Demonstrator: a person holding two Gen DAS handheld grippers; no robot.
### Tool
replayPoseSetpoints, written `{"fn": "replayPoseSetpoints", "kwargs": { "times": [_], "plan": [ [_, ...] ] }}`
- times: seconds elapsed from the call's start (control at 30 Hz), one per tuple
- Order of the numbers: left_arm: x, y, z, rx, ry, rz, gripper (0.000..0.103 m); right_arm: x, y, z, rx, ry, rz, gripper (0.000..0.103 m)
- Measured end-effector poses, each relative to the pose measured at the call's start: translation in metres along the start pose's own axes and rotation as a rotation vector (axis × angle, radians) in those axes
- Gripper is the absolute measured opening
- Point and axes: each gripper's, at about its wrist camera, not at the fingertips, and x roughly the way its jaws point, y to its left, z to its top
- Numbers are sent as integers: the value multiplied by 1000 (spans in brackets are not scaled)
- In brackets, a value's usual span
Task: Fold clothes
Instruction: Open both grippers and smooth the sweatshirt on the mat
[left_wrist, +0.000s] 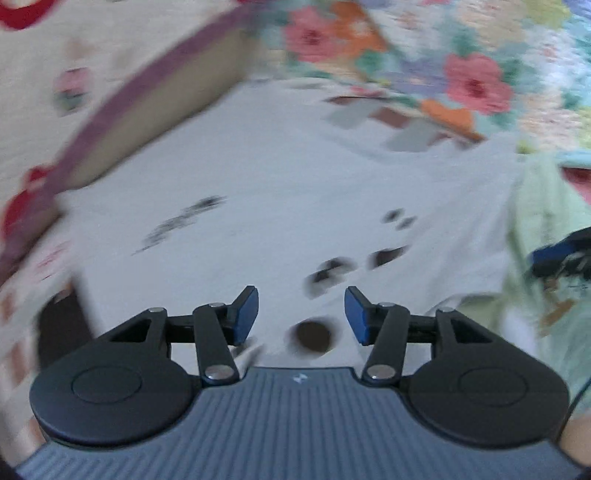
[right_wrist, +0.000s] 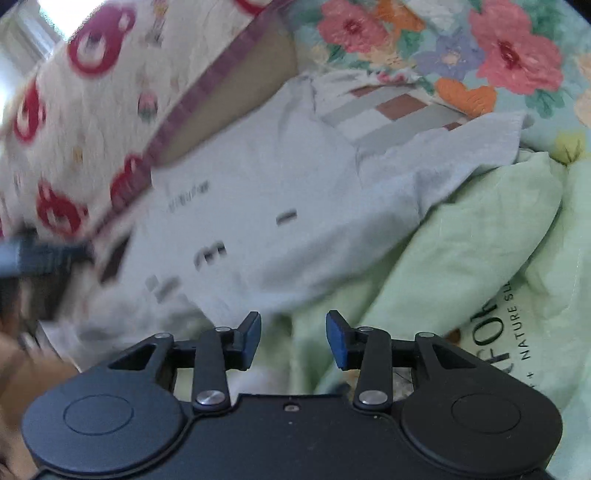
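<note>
1. We see our left gripper (left_wrist: 301, 315) with its blue pads (left_wrist: 246, 314) parted and nothing between them; it hangs released over the white shirt (left_wrist: 266, 192)
2. Our right gripper (right_wrist: 293, 339) is released too, pads (right_wrist: 338, 341) apart, with only cloth behind the gap
3. The shirt lies spread out flat under both grippers, dark print marks (left_wrist: 325, 273) scattered across it; much of the left view is blurred, so we cannot read the print
4. In the right view the shirt (right_wrist: 280, 184) shows a collar opening with a striped lining (right_wrist: 388, 114) at its far end, and a short sleeve (right_wrist: 461, 147) reaching out to the right
5. Just right of the shirt a pale green garment (right_wrist: 461, 258) lies crumpled, dark lettering (right_wrist: 506, 325) on it; the shirt's edge overlaps it
6. To the left a cream pillow (right_wrist: 92, 122) with red bear prints and a purple edge touches the shirt's side
7. Beyond everything a floral sheet (right_wrist: 480, 55) with pink and orange flowers covers the bed
8. At the left edge of the right view we see a dark blurred shape (right_wrist: 40, 258), too smeared to tell
</note>
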Motion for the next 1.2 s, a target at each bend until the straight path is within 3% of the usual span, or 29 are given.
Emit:
{"fn": "replayPoseSetpoints", "kwargs": {
  "times": [0.13, 0.17, 0.27, 0.33, 0.4, 0.5, 0.8, 1.0, 1.2],
  "plan": [
    [31, -36, 14, 138, 21, -161, 52, 20, 3, -4, -100, 27, 41, 52],
    [37, -47, 14, 175, 29, -174, 52, 25, 8, -5, -154, 25, 21, 57],
    [50, -69, 10, 256, 49, -183, 52, 39, 24, -6, -310, 3, -67, 57],
    [52, -76, 7, 294, 53, -202, 52, 35, 25, -2, -324, -69, -91, 49],
    [49, -83, 0, 354, 41, -228, 54, 28, 19, 5, -279, -128, -53, 23],
    [50, -94, -5, 419, 18, -235, 59, 26, 10, 24, -195, -167, 8, 19],
    [85, -89, 7, 330, 65, -177, 59, 60, -5, 41, -53, -95, 30, 23],
    [94, -91, 4, 364, 81, -134, 59, 56, -5, 36, -51, -93, 28, 24],
    [95, -91, -1, 359, 82, -142, 59, 45, -2, 30, -90, -99, -2, 26]
  ]
}}
